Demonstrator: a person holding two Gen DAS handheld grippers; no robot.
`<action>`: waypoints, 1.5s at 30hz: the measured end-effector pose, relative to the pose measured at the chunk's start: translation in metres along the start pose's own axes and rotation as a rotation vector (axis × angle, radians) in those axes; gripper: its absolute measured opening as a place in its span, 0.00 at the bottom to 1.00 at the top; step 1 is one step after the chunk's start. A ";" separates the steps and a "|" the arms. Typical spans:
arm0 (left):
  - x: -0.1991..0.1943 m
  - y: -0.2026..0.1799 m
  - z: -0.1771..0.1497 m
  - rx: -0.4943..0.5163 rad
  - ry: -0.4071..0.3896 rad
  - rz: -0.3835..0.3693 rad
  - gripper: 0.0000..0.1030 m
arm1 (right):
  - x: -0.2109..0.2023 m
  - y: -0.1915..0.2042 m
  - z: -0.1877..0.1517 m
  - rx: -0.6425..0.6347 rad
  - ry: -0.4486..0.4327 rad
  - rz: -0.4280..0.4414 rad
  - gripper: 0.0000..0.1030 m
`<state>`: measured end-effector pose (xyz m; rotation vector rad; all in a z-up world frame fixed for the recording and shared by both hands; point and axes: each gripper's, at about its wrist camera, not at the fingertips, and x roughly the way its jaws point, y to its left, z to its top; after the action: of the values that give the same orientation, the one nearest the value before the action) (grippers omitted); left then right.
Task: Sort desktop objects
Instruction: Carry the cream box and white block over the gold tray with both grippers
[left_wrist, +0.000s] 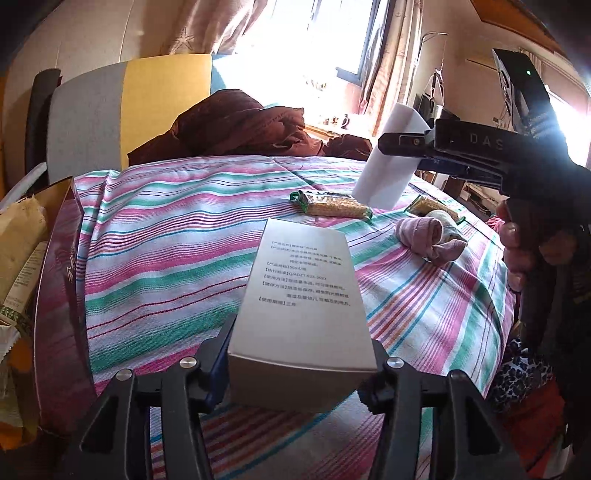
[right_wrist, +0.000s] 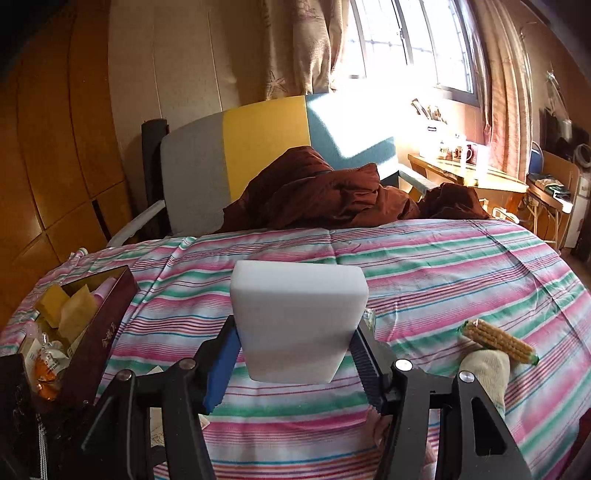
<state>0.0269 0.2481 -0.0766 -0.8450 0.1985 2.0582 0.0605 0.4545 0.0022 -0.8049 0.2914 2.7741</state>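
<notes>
The grey carton (left_wrist: 301, 295) is clamped in the left gripper (left_wrist: 299, 363), the white sponge (right_wrist: 299, 321) in the right gripper (right_wrist: 295, 365); both should be carried level to the maroon box (right_wrist: 99, 332) at the bedspread's left edge

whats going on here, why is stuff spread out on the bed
A person is sorting small items on a striped bedspread with a hand-held gripper in each hand. The left hand-held gripper is shut on a silver printed box; the right hand-held gripper is shut on a white foam block. Snack packets and rolled socks lie on the bedspread, and a dark red box of items sits at the left.
</notes>
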 end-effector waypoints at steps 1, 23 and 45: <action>-0.004 -0.002 0.000 0.008 -0.005 0.003 0.54 | -0.003 0.001 -0.004 0.000 0.001 0.006 0.58; -0.148 0.109 0.019 -0.199 -0.223 0.293 0.54 | 0.000 0.126 0.011 -0.166 0.020 0.306 0.58; -0.153 0.258 0.032 -0.425 -0.130 0.417 0.54 | 0.112 0.324 0.070 -0.425 0.161 0.423 0.59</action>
<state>-0.1320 0.0035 0.0013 -0.9779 -0.1557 2.5923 -0.1565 0.1830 0.0389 -1.1891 -0.1277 3.2278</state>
